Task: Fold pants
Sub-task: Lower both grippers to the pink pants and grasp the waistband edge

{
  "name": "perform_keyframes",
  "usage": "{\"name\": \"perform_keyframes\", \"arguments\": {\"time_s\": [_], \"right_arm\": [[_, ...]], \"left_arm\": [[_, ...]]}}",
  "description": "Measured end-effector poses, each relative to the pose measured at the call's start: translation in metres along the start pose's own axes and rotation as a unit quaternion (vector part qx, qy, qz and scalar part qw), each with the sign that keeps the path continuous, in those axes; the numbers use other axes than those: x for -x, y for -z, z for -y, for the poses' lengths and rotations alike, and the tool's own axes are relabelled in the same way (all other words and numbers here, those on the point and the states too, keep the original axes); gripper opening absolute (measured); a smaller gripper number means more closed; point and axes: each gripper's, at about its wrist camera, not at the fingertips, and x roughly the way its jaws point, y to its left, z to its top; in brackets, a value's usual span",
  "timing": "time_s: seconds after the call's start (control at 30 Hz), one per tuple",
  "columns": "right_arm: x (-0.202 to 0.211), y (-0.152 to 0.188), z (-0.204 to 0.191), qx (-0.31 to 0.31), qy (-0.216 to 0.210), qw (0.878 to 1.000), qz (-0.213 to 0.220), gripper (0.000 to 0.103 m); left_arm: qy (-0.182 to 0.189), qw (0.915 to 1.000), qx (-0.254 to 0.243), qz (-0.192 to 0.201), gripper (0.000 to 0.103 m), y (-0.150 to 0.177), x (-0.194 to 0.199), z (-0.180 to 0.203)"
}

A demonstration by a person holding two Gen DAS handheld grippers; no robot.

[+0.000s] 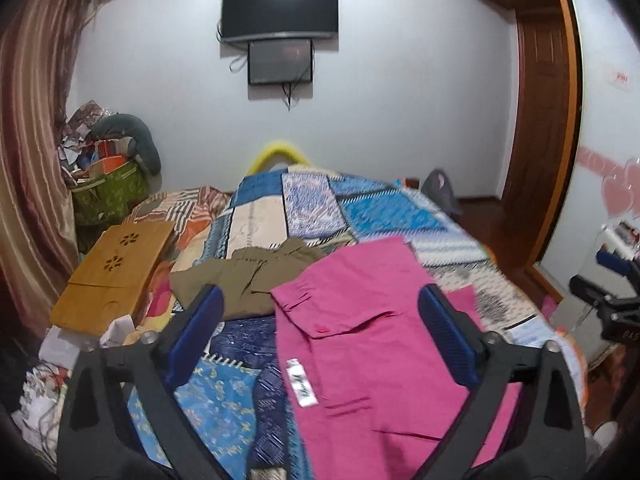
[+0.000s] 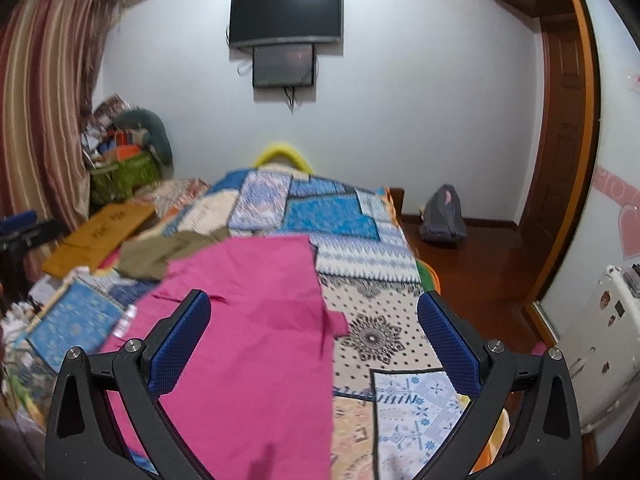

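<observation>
While pink pants [image 1: 360, 340] lie on bed, left gripper [image 1: 320, 300], right gripper [image 2: 314, 304] spread, empty.

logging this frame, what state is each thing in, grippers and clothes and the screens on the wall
left gripper: open, holding nothing
right gripper: open, holding nothing
pink pants: laid flat on the bed, label showing
olive garment: rumpled, beside the pink pants
TV: off, dark screen
wooden lap desk: lying flat on the bed

Patchwork bedspread [image 2: 384, 280], olive garment [image 1: 248, 280], wooden lap tray [image 1: 112, 276], wall television [image 1: 280, 10]
</observation>
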Motion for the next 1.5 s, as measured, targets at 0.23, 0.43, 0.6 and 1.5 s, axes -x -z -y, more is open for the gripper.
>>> {"name": "perform_keyframes", "arguments": {"time_s": [0.23,0.43,0.6,1.5], "right_arm": [[-0.061,0.012,0.02,-0.009,-0.031,0.996,-0.079,0.076],[-0.109,0.042,0.018,-0.016,-0.071,0.986,-0.152,0.066],[-0.132,0.058,0.016,-0.012,-0.091,0.976,-0.196,0.065],[-0.136,0.036,0.021,0.028,-0.125,0.965,-0.229,0.011]], "left_arm": [[0.023,0.9952,0.016,-0.094,0.065,0.012,-0.088,-0.016],[0.058,0.9814,0.01,-0.183,0.049,0.047,-0.148,0.0],[0.085,0.9701,-0.013,-0.227,0.047,0.075,-0.164,0.019],[0.038,0.9804,-0.049,-0.187,0.031,0.048,-0.151,-0.006]]}}
